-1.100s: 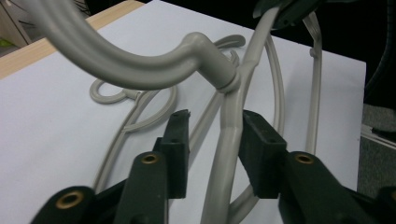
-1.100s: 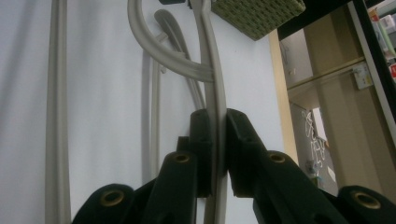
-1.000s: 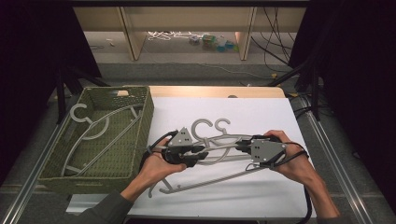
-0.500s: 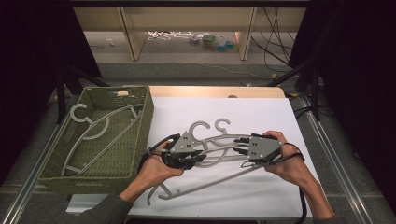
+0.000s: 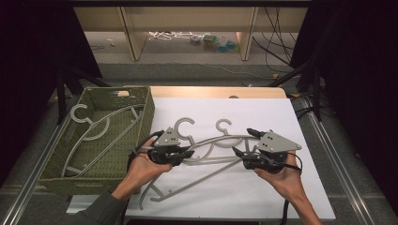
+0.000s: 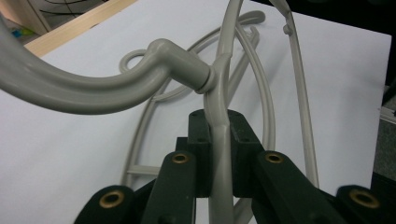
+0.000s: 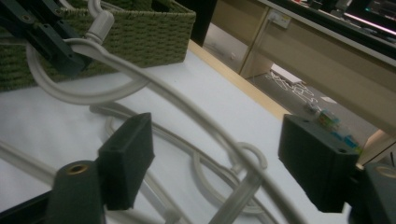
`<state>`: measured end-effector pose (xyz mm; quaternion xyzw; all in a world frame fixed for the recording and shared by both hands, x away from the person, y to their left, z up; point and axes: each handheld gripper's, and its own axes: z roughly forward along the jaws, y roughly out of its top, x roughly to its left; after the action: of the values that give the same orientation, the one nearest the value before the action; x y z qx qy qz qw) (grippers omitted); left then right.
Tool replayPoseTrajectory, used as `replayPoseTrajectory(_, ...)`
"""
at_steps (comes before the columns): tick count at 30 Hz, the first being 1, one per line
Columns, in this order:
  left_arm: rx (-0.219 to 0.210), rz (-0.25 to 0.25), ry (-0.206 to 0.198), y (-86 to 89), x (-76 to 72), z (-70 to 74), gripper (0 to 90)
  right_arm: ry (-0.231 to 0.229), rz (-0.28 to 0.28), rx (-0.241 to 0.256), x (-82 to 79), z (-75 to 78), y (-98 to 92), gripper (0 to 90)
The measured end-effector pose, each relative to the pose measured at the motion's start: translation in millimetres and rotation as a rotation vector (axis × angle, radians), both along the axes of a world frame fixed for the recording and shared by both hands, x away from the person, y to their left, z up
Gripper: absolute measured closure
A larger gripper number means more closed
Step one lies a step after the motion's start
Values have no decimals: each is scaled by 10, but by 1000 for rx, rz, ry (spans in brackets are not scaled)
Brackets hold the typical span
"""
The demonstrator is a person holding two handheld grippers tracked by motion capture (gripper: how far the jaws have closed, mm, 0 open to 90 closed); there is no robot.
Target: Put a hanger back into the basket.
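Clearly light and stiff, the grey plastic clothes hanger is pinched near its hook by the left gripper; the right gripper, at three o'clock, gapes around its arm.

No readable text, label, brand, number or sign anywhere: none on the grey hangers, none on the green woven basket, none on the white table sheet, none on the grey plates of the left gripper or right gripper. Small packets on the floor at 12 o'clock: print too blurred to make out.
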<state>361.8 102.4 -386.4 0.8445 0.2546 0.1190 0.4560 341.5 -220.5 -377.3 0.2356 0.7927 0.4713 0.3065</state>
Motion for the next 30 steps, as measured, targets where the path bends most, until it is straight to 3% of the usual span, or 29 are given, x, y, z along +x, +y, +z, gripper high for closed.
replayPoseTrajectory(2,-6,5,4,29,9,12,818,-11,-20,9,-35,-15,-7,239)
replayPoseTrajectory(7,-58,53,27,163,11,83,818,6,-55,110,-225,-144,-57,224)
replayPoseTrajectory(13,-108,78,47,283,11,154,818,5,-88,154,-383,-295,-82,222)
replayPoseTrajectory(15,-123,80,51,316,11,175,818,6,-87,155,-393,-312,-86,214)
replayPoseTrajectory(16,-128,92,42,348,2,211,818,44,-91,165,-436,-357,-76,209)
replayPoseTrajectory(18,-138,100,39,387,4,258,817,38,-78,180,-439,-399,-74,209)
replayPoseTrajectory(19,-148,100,41,409,9,281,817,63,-87,180,-461,-412,-70,209)
replayPoseTrajectory(20,-157,104,41,429,8,304,817,52,-73,183,-456,-430,-69,208)
replayPoseTrajectory(21,-162,107,40,454,7,335,818,70,-76,184,-473,-441,-57,209)
replayPoseTrajectory(24,-164,118,24,493,-5,389,817,66,-76,192,-495,-458,-45,207)
replayPoseTrajectory(26,-165,111,14,507,-2,401,817,95,-62,204,-520,-465,-36,206)
replayPoseTrajectory(30,-189,117,25,584,-8,468,818,73,-63,203,-543,-488,-31,205)
